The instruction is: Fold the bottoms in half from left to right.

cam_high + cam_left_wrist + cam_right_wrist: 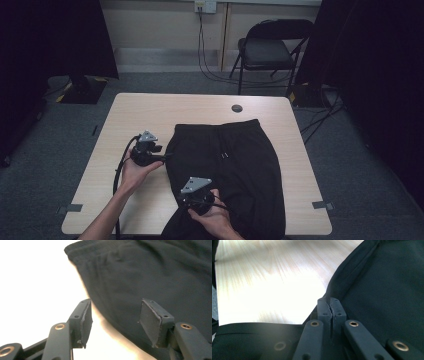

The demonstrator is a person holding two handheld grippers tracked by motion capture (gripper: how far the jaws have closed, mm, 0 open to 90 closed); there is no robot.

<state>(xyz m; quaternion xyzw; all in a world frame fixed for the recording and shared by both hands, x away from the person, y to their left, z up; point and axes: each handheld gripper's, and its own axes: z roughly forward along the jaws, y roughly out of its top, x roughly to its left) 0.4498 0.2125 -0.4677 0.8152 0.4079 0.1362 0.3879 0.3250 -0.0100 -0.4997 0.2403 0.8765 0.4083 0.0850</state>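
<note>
Closed tight, the right gripper [187,200] sits at the near edge of the table [150,107]; in the right gripper view its pads meet on a fold at the edge of the black shorts [235,165], pinching the cloth. Whether more than that thin edge is caught cannot be made out, since black pads and black fabric run together. The person's right hand [215,217] wraps the gripper body from below, and the near end of the garment runs off the table edge out of sight.

Farther up, the left gripper [167,156], in the left hand [132,172], points at the left side of the shorts. In the left gripper view its jaws stand well apart with nothing between them, the fabric edge lying just beyond.

The shorts lie flat on the pale wood tabletop, waistband away from the person. Past the table, grey carpet [150,82], a folding chair [267,50] and dark curtains [380,60]; the curtained corners are too dark to read.
</note>
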